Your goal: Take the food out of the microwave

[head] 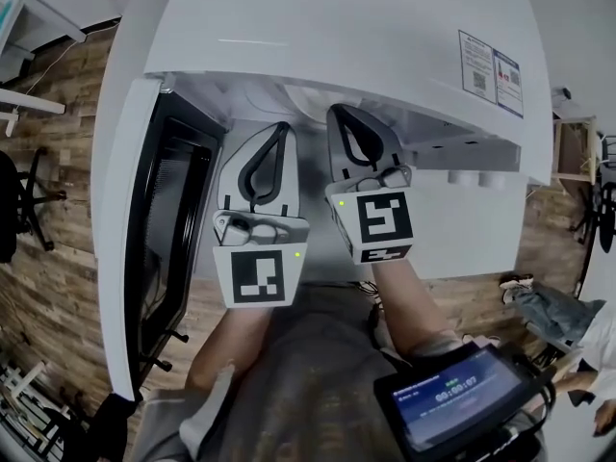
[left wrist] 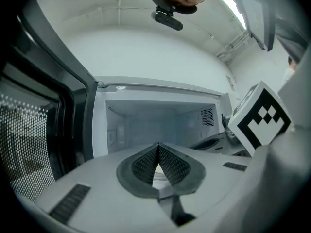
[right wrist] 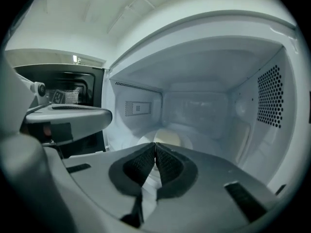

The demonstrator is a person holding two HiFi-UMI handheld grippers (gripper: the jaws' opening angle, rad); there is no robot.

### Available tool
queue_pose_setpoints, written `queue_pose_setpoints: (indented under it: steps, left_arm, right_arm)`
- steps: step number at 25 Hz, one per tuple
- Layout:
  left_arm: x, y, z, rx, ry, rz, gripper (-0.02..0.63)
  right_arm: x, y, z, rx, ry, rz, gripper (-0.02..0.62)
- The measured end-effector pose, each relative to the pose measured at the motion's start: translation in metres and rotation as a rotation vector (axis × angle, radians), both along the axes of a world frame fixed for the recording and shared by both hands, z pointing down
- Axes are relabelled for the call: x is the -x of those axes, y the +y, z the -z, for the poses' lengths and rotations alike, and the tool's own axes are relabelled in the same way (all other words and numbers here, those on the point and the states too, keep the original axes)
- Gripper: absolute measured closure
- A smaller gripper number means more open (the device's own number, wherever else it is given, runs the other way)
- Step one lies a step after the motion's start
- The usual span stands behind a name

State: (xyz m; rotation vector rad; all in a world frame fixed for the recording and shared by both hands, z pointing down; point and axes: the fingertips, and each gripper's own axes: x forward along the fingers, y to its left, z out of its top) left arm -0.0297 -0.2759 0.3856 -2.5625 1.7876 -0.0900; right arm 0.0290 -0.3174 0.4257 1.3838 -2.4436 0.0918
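With your left gripper (left wrist: 158, 147) and right gripper (right wrist: 155, 147) both clenched empty at the microwave (head: 337, 27) mouth, you could knock the pale food dish (right wrist: 167, 137) on its far floor instead of gripping it.

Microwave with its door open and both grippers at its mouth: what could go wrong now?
The left gripper and right gripper are both shut; pushed in like that, they might shove the pale dish back instead of gripping it.
They sit side by side at the microwave mouth, so they could knock each other or its walls.
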Motion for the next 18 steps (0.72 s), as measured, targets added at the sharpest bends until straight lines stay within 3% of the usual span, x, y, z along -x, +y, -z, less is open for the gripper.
queue_pose_setpoints:
  steps: [10, 18]
  left_arm:
    - [0.002, -0.003, 0.009, 0.034, 0.003, -0.010, 0.598]
    - [0.006, 0.001, 0.012, 0.025, 0.006, 0.000, 0.598]
  right_arm:
    - [0.009, -0.013, -0.018, 0.123, 0.134, 0.009, 0.589]
    - [0.006, -0.008, -0.018, 0.141, 0.132, 0.001, 0.589]
